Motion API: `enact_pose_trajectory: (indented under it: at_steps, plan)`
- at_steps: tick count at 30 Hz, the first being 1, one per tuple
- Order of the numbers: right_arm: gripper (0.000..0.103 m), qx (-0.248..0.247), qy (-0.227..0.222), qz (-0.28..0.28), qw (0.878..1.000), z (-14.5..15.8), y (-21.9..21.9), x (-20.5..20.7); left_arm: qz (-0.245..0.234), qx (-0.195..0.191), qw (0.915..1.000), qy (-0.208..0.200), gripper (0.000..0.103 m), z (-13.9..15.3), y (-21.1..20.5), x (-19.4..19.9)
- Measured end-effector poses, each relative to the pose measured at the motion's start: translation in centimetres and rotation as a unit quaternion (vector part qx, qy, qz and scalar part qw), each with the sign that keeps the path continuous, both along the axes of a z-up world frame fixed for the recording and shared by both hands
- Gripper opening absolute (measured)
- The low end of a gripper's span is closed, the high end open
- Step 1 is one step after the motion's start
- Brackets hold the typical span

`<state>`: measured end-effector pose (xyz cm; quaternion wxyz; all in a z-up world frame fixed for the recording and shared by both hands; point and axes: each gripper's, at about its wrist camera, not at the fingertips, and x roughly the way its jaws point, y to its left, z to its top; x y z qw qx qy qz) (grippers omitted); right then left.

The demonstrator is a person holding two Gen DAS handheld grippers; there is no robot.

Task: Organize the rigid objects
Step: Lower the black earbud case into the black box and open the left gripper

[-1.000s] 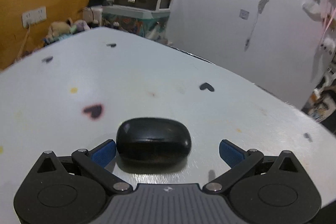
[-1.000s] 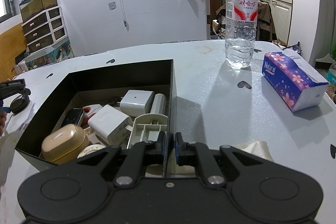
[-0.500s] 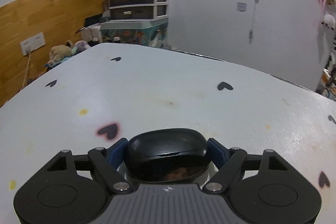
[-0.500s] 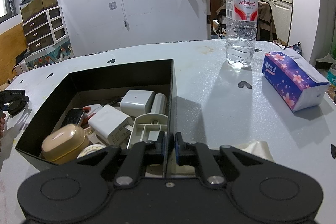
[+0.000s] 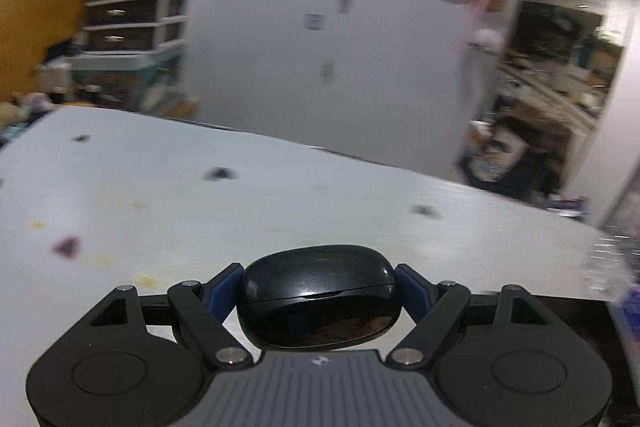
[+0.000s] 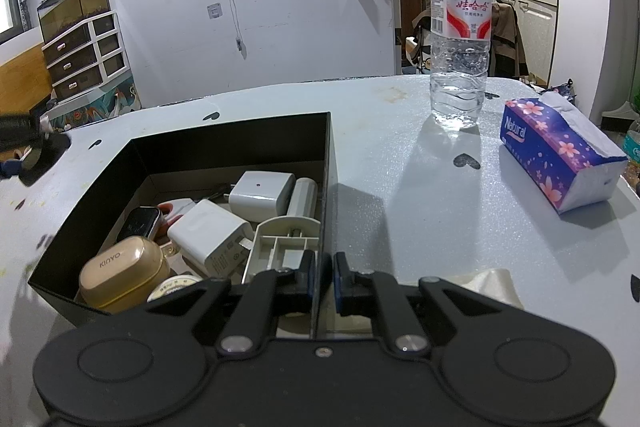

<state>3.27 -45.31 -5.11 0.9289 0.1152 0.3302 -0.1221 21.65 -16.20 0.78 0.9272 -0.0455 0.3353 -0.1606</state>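
A glossy black oval case (image 5: 318,297) is clamped between the blue pads of my left gripper (image 5: 319,279) and hangs above the white table (image 5: 280,195); that view is blurred by motion. In the right wrist view, my right gripper (image 6: 324,263) is shut on the right wall of an open black box (image 6: 224,135), near its front corner. Inside the box lie two white chargers (image 6: 260,191), a gold KINYO case (image 6: 124,271), a smartwatch (image 6: 138,223) and a white plastic part (image 6: 284,243). The left gripper (image 6: 24,143) shows as a dark blur at the far left.
A water bottle (image 6: 460,39) stands on the table behind and to the right of the box. A purple tissue pack (image 6: 560,155) lies at the right edge. A crumpled paper (image 6: 492,281) sits just right of my right gripper. A drawer unit (image 6: 84,55) stands beyond the table.
My left gripper closed on the black case, lifted it off the table and swung to the right. The right gripper and the box have not moved.
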Motion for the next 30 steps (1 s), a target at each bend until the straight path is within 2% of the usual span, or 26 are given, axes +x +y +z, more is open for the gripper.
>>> enact_pose_trajectory:
  at_steps: [4,8,13,16,22,30]
  plan:
    - [0.009,0.0,0.0,0.0,1.0,0.0,0.0,0.0,-0.063,-0.028,0.9976,-0.008,0.081,1.7,-3.3,-2.9]
    - [0.009,0.0,0.0,0.0,1.0,0.0,0.0,0.0,-0.107,-0.037,0.9934,-0.018,0.081,2.4,-6.2,-4.8]
    - [0.009,0.0,0.0,0.0,1.0,0.0,0.0,0.0,-0.144,-0.02,0.9894,-0.007,0.081,1.6,-10.1,-5.1]
    - [0.009,0.0,0.0,0.0,1.0,0.0,0.0,0.0,-0.161,0.01,0.9869,-0.005,0.081,0.5,-12.4,-5.1]
    - [0.009,0.001,0.0,0.001,1.0,0.0,-0.1,0.0,-0.159,0.039,0.9864,0.013,0.081,-1.5,-15.0,-3.8]
    - [0.009,0.0,0.0,0.001,1.0,0.0,0.0,0.0,-0.161,0.062,0.9849,0.014,0.081,-2.6,-15.9,-3.2]
